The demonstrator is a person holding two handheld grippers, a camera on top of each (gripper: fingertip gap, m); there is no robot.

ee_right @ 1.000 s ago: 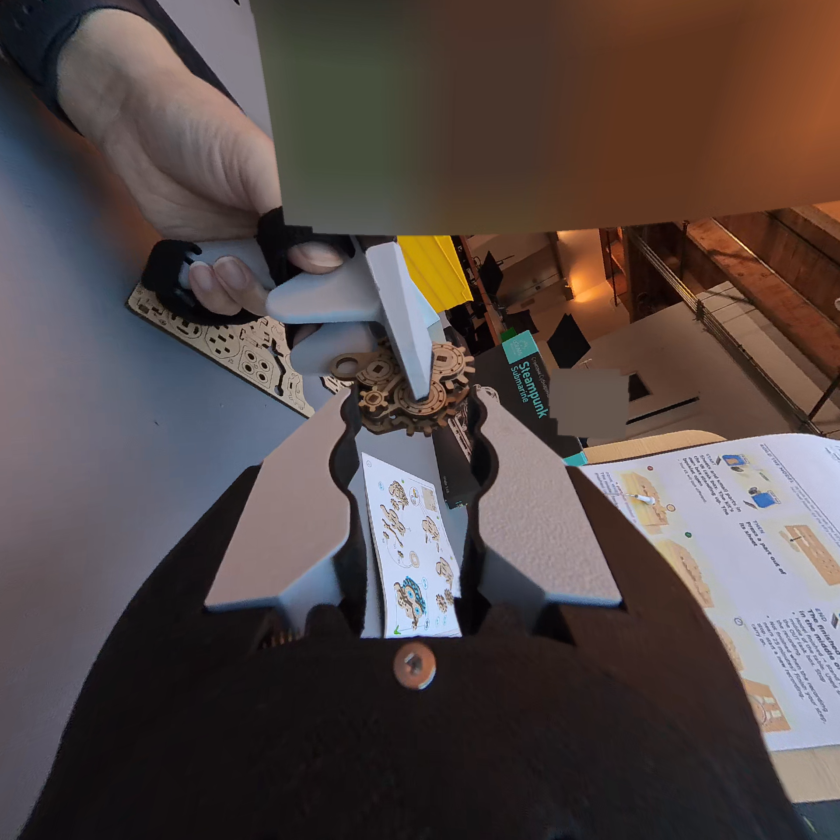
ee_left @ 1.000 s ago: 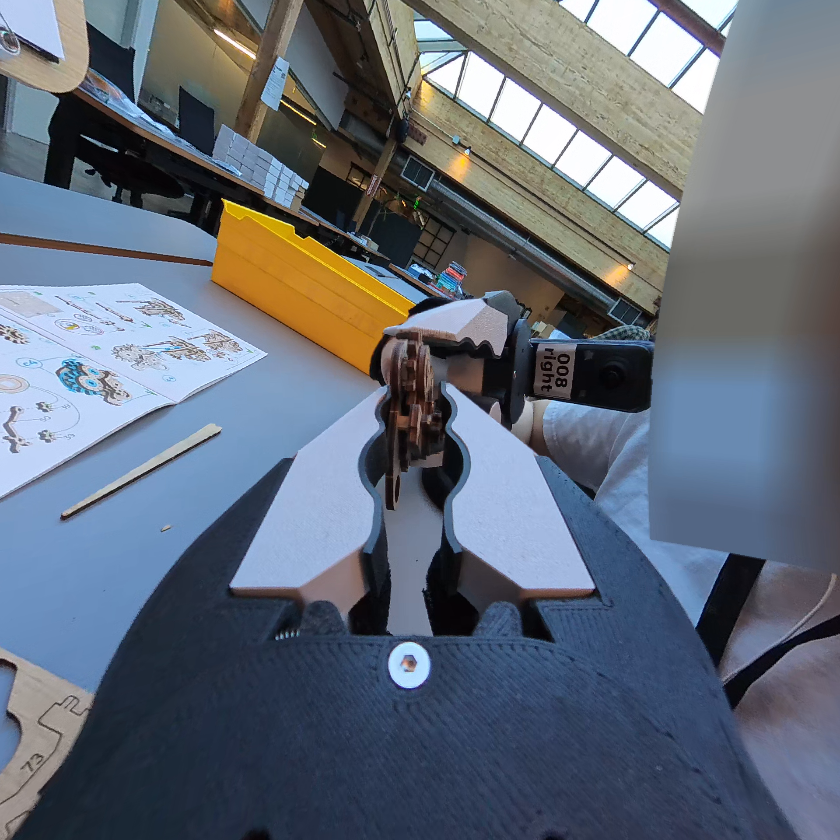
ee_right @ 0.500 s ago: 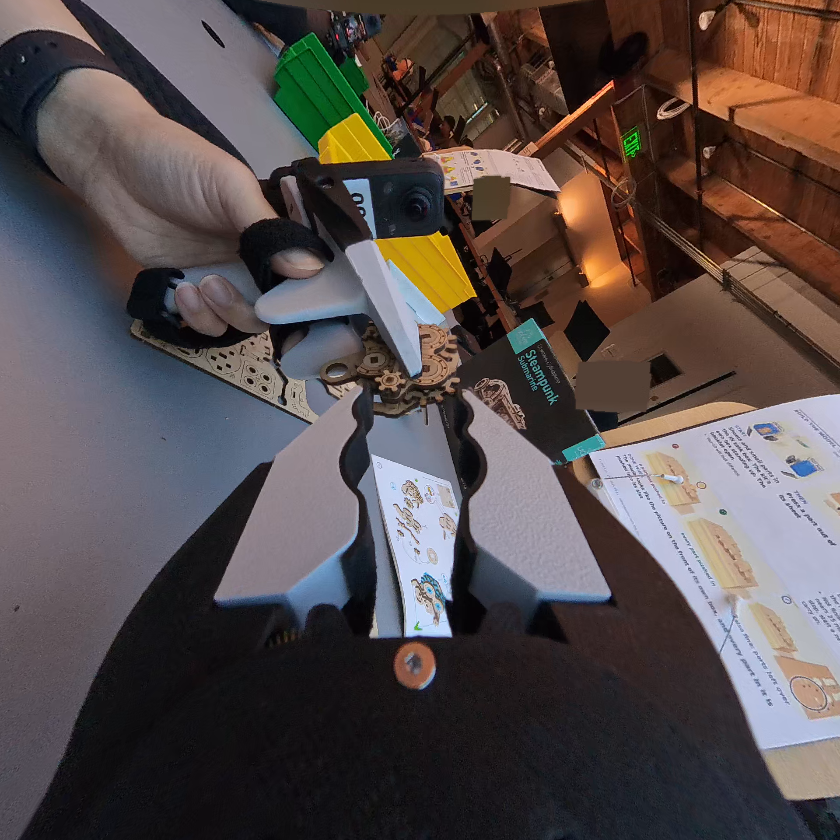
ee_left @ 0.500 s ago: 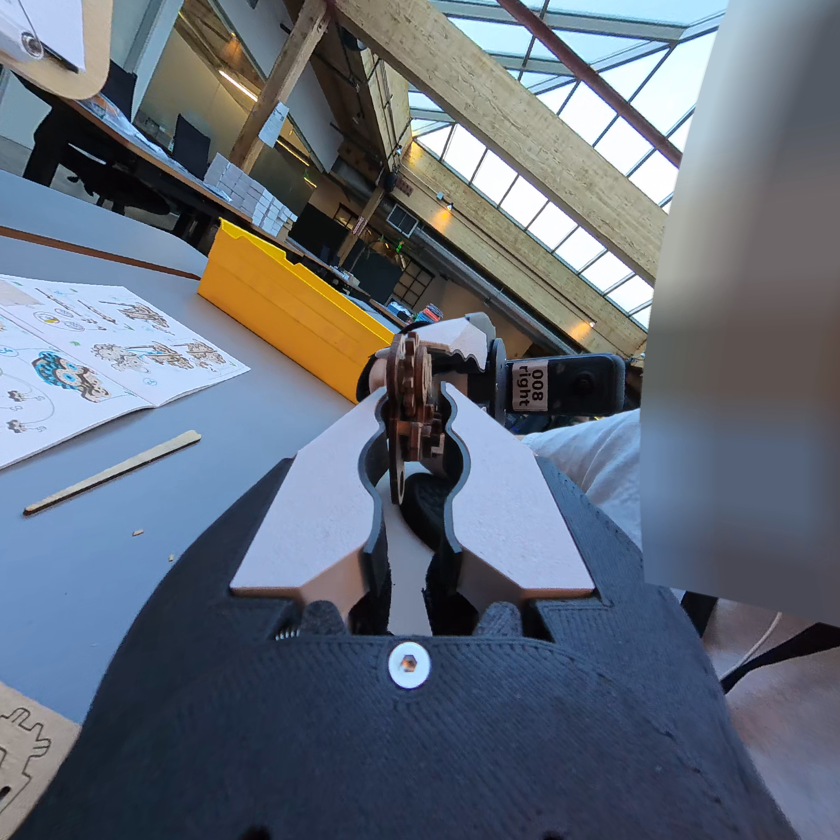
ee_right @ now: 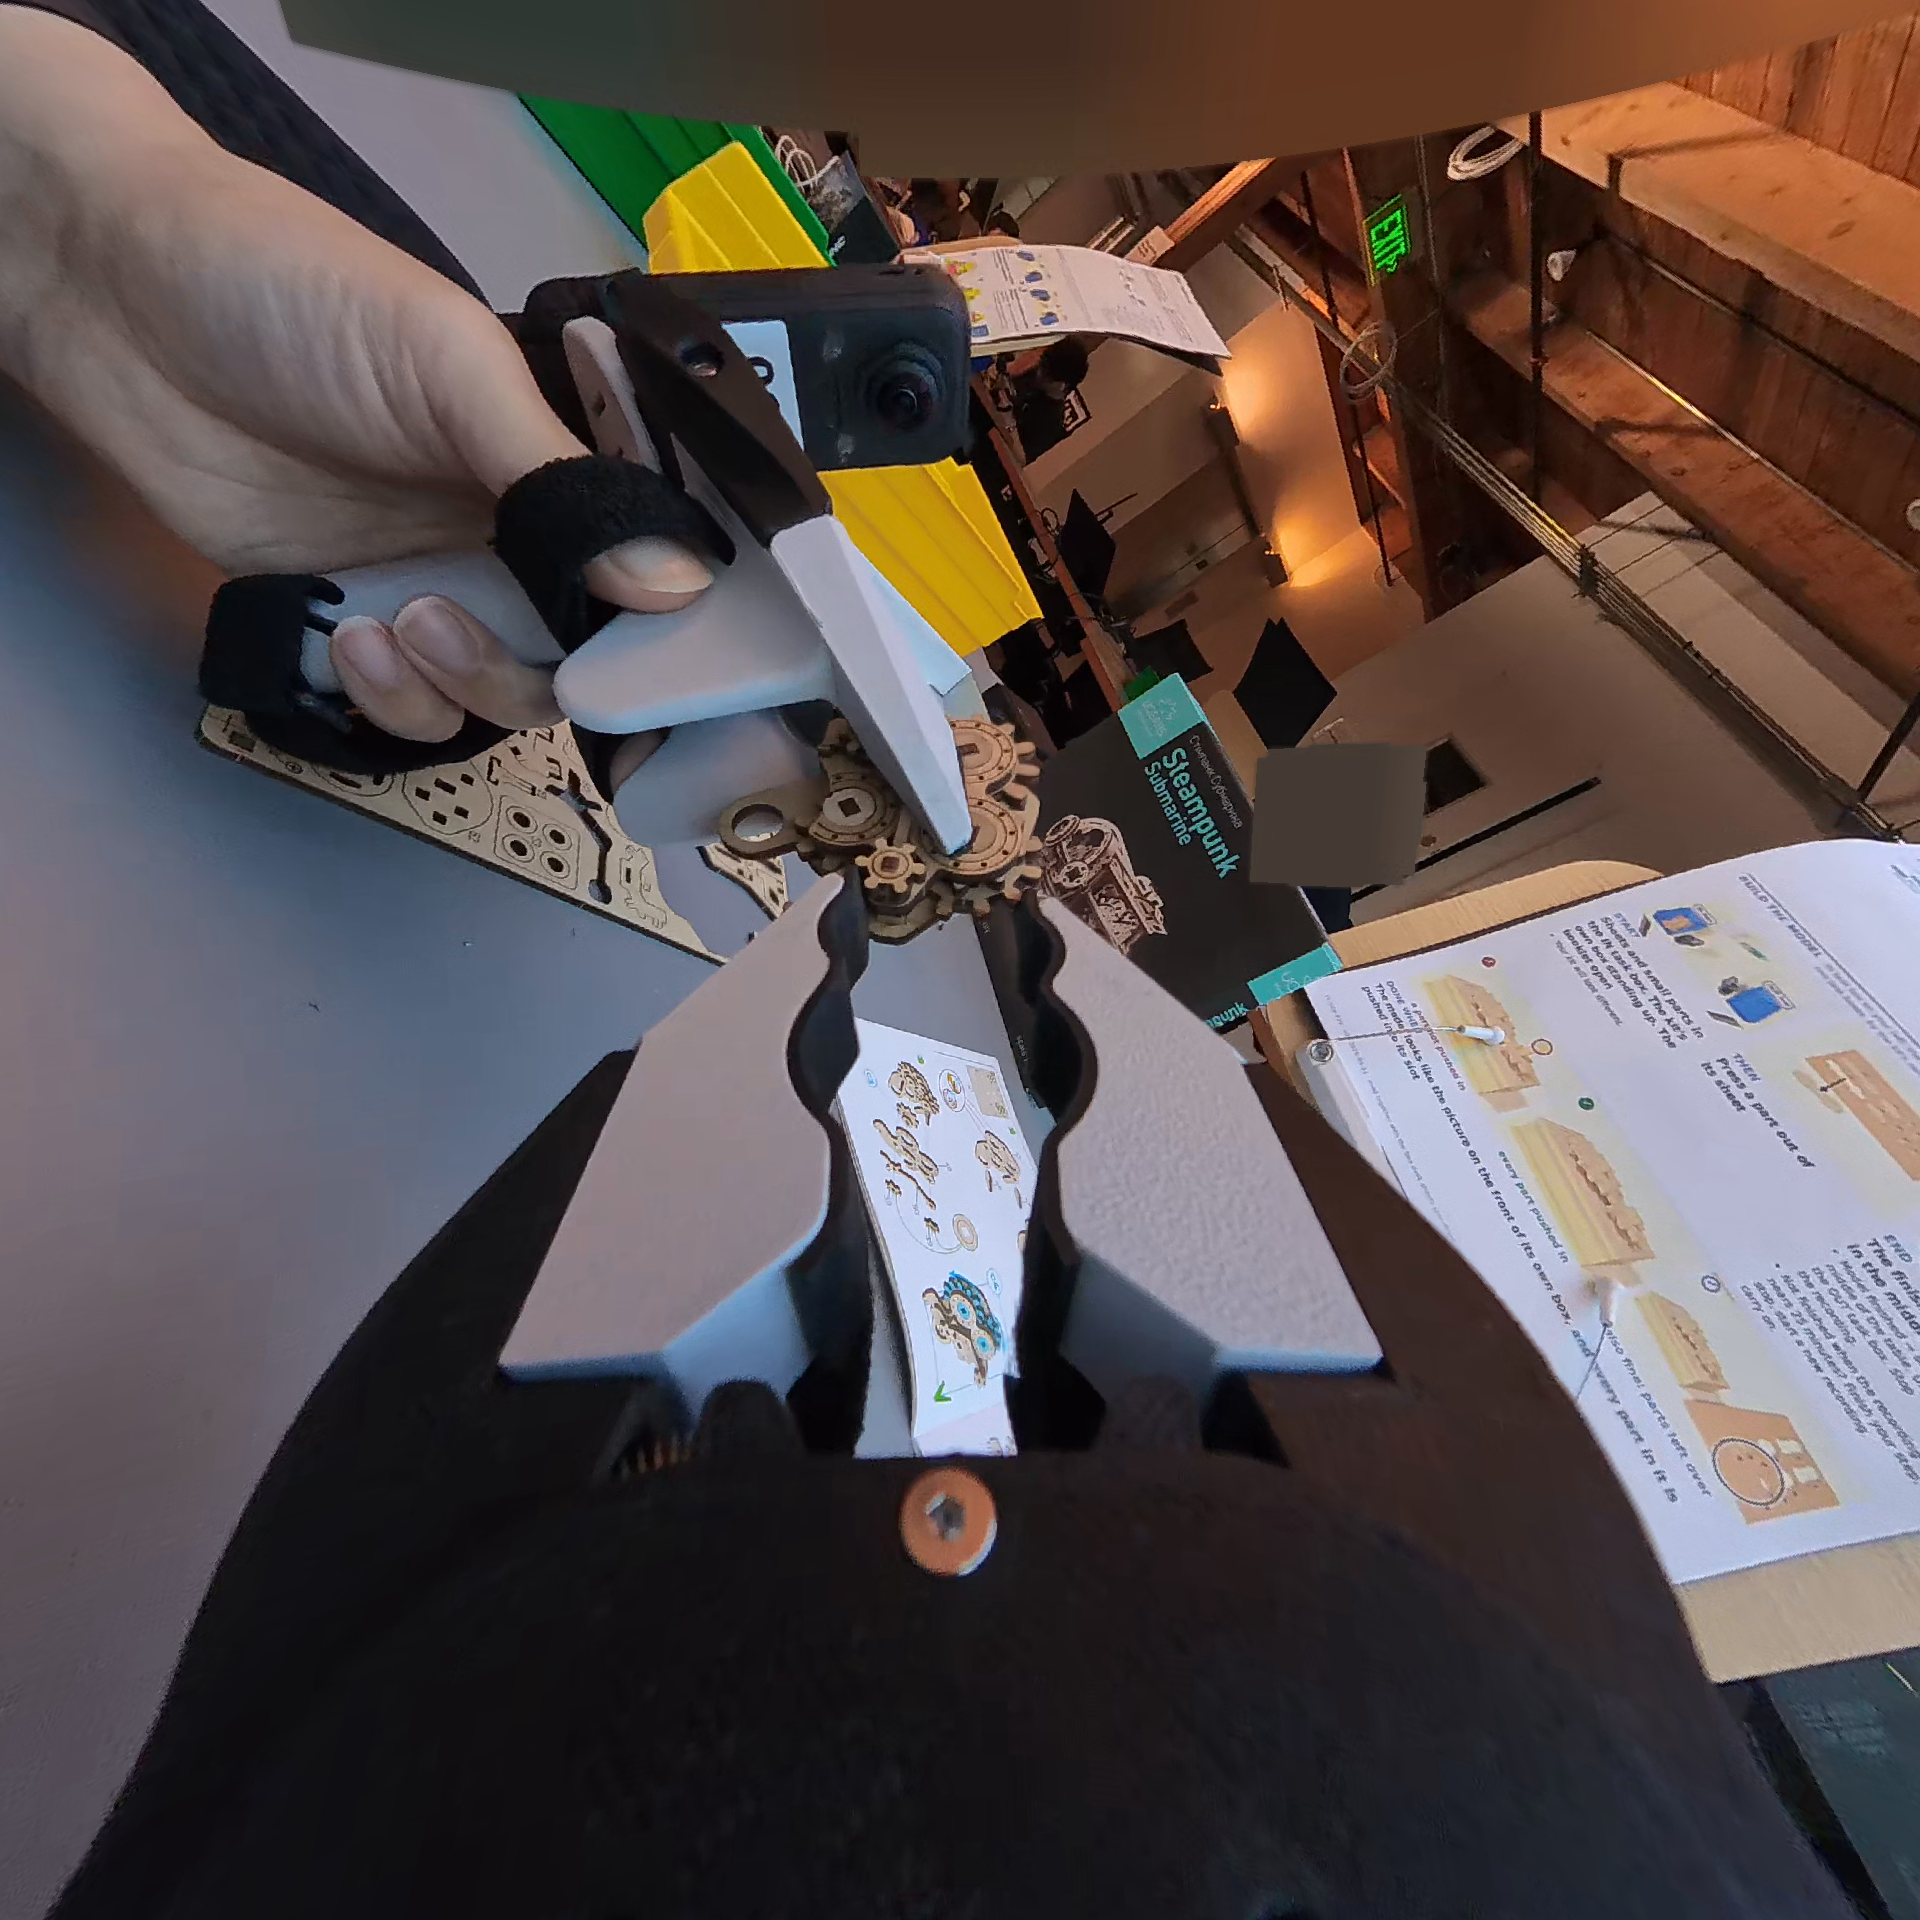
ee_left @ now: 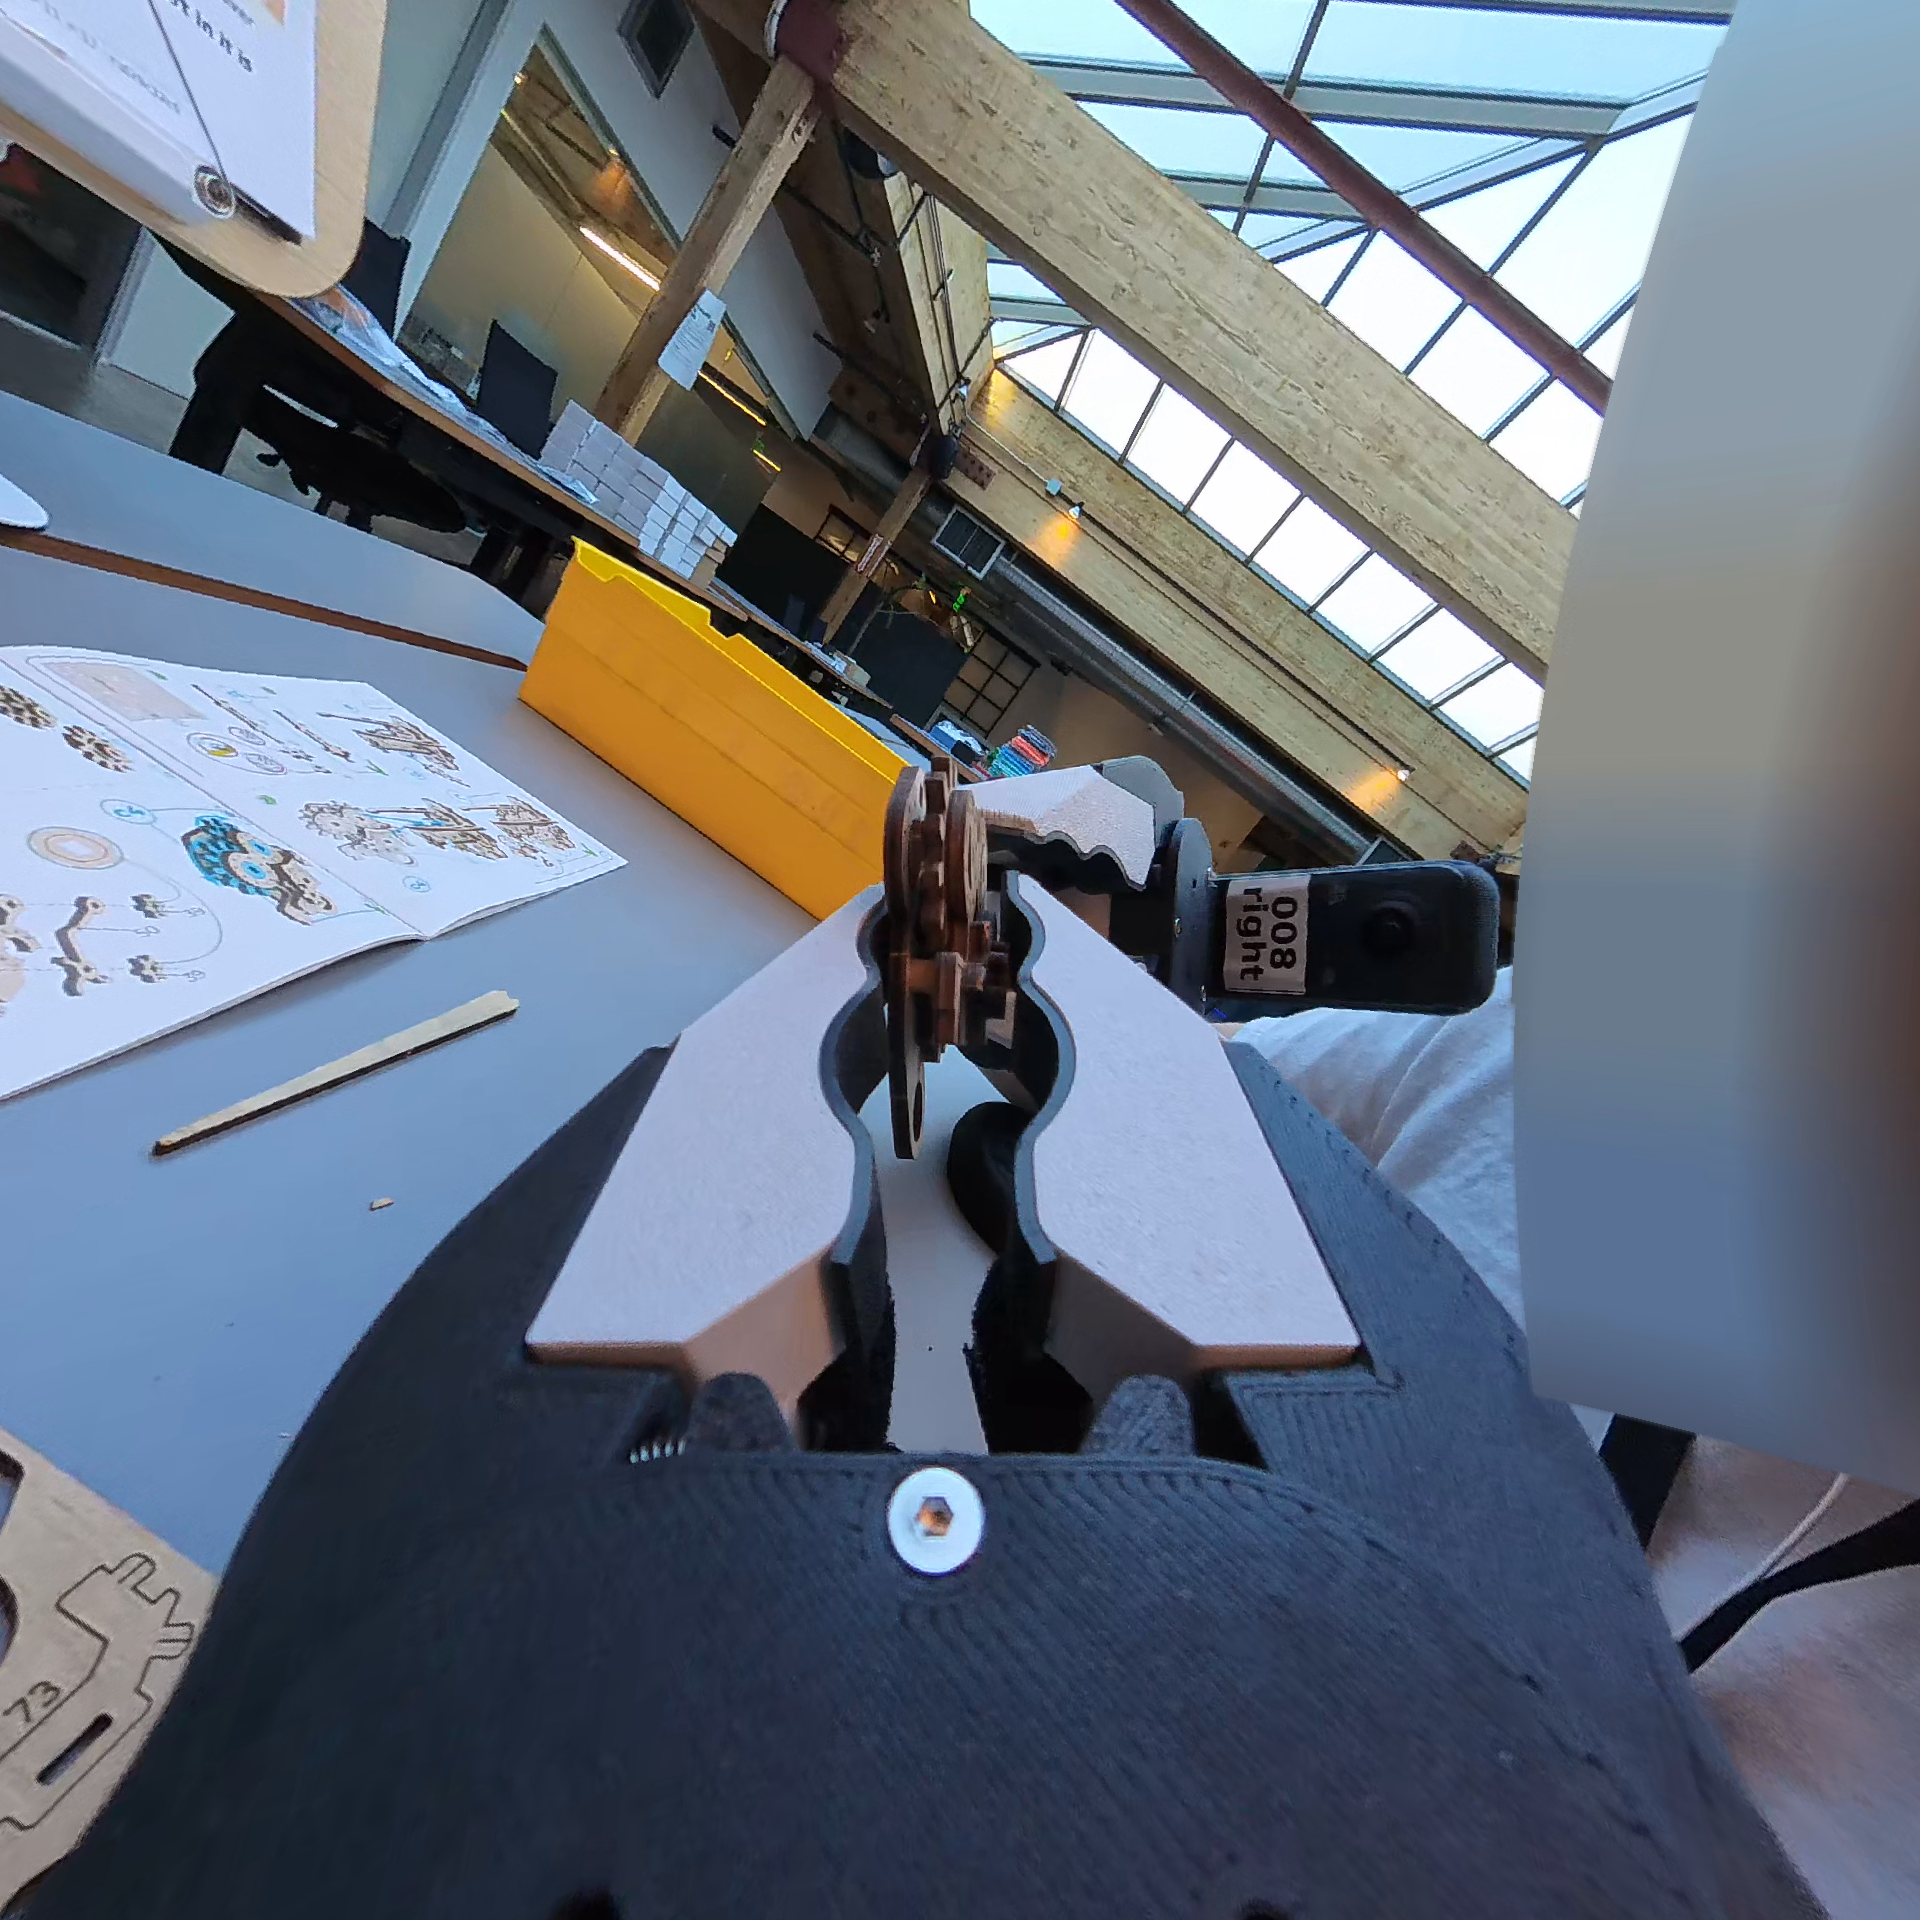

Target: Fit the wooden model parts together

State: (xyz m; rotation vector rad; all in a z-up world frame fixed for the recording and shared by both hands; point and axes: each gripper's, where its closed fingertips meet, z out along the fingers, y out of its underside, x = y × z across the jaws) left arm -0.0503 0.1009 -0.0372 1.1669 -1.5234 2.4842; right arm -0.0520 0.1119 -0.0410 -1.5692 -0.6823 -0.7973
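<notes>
While the left gripper (ee_left: 940,935) clamps the wooden gear assembly (ee_left: 935,914) edge-on, clear above the grey table (ee_left: 260,1247), the right gripper (ee_right: 940,914) meets it at its tips, jaws parted; whether they pinch it cannot be told. Judgement: keep the left grip firm, align squarely, press along the slot, avoid twisting thin gear teeth. The instruction booklet (ee_left: 260,821) lies open by the table's far edge.

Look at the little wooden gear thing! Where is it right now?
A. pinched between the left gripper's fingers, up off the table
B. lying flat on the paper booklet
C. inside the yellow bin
A: the wooden gear assembly is clamped edge-on in the left gripper, held above the grey table, with the right gripper just beside it.
</notes>
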